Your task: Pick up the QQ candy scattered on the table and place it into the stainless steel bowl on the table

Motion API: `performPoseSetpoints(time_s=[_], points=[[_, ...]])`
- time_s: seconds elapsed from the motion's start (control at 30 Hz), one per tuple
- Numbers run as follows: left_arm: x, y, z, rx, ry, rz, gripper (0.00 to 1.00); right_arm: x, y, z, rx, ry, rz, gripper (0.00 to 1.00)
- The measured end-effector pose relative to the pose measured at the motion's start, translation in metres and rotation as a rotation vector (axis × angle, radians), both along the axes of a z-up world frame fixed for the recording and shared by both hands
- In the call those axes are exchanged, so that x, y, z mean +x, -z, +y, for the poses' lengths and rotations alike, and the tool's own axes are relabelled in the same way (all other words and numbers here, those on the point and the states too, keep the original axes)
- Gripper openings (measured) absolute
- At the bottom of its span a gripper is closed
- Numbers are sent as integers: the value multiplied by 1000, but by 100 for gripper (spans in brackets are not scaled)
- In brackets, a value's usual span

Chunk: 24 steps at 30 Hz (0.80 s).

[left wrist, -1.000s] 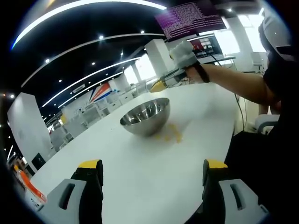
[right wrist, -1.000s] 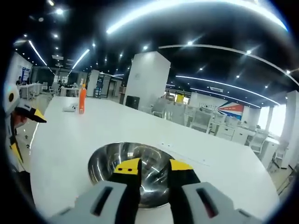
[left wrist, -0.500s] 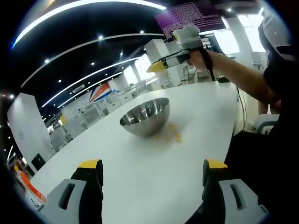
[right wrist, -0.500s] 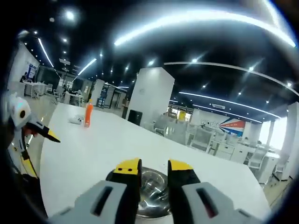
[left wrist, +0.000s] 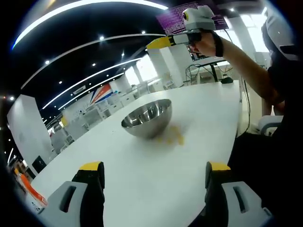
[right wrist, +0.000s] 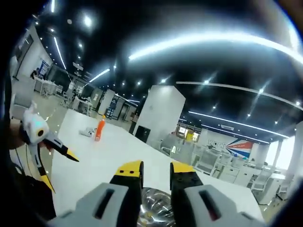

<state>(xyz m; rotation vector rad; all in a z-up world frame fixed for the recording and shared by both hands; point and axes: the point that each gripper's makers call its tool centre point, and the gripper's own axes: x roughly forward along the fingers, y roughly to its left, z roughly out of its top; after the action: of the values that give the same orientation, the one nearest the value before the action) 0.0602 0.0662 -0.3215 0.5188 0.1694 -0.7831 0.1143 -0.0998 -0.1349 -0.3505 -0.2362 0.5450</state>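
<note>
Left gripper [left wrist: 150, 172]: grey plastic jaws with yellow-capped black tips, standing spread wide apart, nothing between them, hovering low over the table [left wrist: 142, 189]. Table top is a smooth, matte white, rounded slab.

Beyond the jaws, the stainless steel bowl [left wrist: 147, 117] is sitting upright on the table: round, polished, mirror-like wall. QQ candy [left wrist: 174, 136] is lying as small yellowish pieces on the table just beside the bowl's near side; individual shapes too blurred to tell.

Right gripper [left wrist: 163, 42] is showing in the left gripper view raised well above the bowl, held by a person's hand [left wrist: 206, 42]. In the right gripper view its jaws [right wrist: 156, 171] are standing close with a narrow gap, pinching nothing visible; bowl rim [right wrist: 154, 210] peeking below.

Far end of table: an orange bottle [right wrist: 99, 129]. Room: dark ceiling with curved light strips, white pillar [right wrist: 158, 116]
</note>
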Motion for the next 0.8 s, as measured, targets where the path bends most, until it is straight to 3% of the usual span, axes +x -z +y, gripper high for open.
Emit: performPoseSetpoints(time_s=[0.13, 0.37, 0.6, 0.67, 0.8], points=[[0, -1, 0, -5, 0, 0, 89, -3, -1, 4, 6, -13, -6, 22], [0, 0, 0, -3, -1, 0, 89, -2, 21, 12, -23, -30, 37, 22], [-1, -1, 1, -3, -3, -2, 89, -6, 28, 25, -16, -76, 54, 21], [-1, -1, 1, -3, -3, -1, 89, -8, 39, 34, -26, -98, 72, 21], [0, -1, 2, -6, -10, 4, 88, -10, 76, 50, -59, -135, 141, 21]])
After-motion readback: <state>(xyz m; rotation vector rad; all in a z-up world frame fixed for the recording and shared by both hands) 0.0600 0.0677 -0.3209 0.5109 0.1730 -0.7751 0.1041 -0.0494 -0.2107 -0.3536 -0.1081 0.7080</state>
